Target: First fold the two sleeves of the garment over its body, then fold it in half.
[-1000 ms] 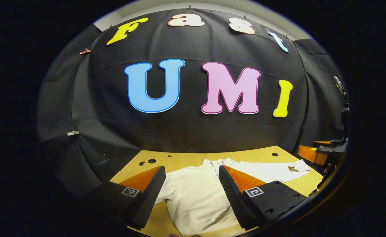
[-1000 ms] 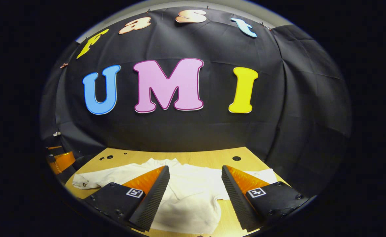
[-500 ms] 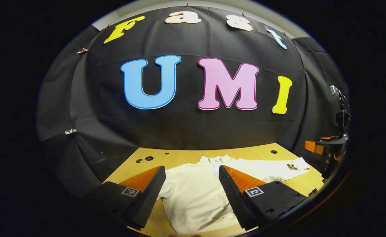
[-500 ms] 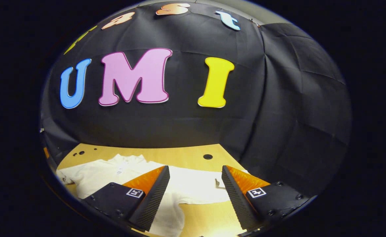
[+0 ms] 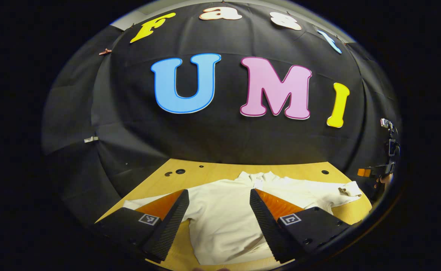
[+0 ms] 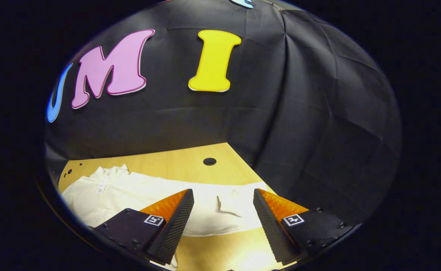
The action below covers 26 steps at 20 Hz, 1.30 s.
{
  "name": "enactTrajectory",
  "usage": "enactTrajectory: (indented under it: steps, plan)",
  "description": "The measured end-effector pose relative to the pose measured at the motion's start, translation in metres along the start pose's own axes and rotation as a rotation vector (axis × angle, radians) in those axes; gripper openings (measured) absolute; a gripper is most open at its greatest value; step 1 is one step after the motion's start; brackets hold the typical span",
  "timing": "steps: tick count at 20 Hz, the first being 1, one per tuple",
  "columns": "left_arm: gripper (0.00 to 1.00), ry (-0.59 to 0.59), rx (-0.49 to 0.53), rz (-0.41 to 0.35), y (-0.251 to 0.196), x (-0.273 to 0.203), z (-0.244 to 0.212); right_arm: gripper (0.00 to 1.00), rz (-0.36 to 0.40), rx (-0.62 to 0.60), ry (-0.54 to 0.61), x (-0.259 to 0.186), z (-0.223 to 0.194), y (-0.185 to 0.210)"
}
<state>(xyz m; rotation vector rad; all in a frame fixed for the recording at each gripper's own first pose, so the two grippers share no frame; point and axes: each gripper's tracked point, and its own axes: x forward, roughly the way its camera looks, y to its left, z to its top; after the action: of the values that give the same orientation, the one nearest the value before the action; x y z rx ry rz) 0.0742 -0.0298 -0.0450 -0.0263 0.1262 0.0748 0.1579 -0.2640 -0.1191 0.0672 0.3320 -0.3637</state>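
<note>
While the cream garment (image 5: 224,222) lies spread flat on the wooden worktop (image 5: 205,174), collar toward the booth's wall, the left gripper (image 5: 219,218) hovers above its body with its fingers wide apart and nothing between them. Seen in the right gripper view, the right gripper (image 6: 223,220) hangs over the cuff end of one outstretched sleeve (image 6: 230,205), its fingers likewise spread wide and holding nothing.

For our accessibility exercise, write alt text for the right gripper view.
A cream long-sleeved garment lies spread on a light wooden table, its sleeve cuff folded back between the open black ribbed fingers of the right gripper, which hovers above it. A black cloth wall stands behind.
</note>
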Motion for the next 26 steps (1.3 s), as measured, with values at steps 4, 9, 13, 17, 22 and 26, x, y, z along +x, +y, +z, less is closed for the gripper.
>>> enactTrajectory:
  steps: [4,9,13,17,22,26]
  plan:
    - [1.00,0.048,-0.021,0.104,0.025,0.000,-0.026,0.98,-0.009,-0.084,0.119,0.057,-0.047,-0.015]
    - [1.00,0.089,-0.015,0.174,0.040,-0.009,-0.039,0.98,0.029,-0.086,0.232,0.101,-0.089,-0.012]
    - [1.00,0.101,0.005,0.176,0.035,-0.010,-0.042,0.98,0.032,-0.090,0.311,0.120,-0.117,-0.015]
    - [1.00,0.095,0.035,0.148,0.020,-0.007,-0.037,0.98,0.047,0.020,0.314,0.122,-0.111,-0.030]
    - [1.00,0.102,0.082,0.099,-0.002,-0.003,-0.035,0.88,0.066,0.004,0.305,0.123,-0.110,-0.030]
    - [1.00,0.120,0.113,0.056,-0.016,0.000,-0.037,0.48,0.023,0.046,0.303,0.126,-0.108,-0.043]
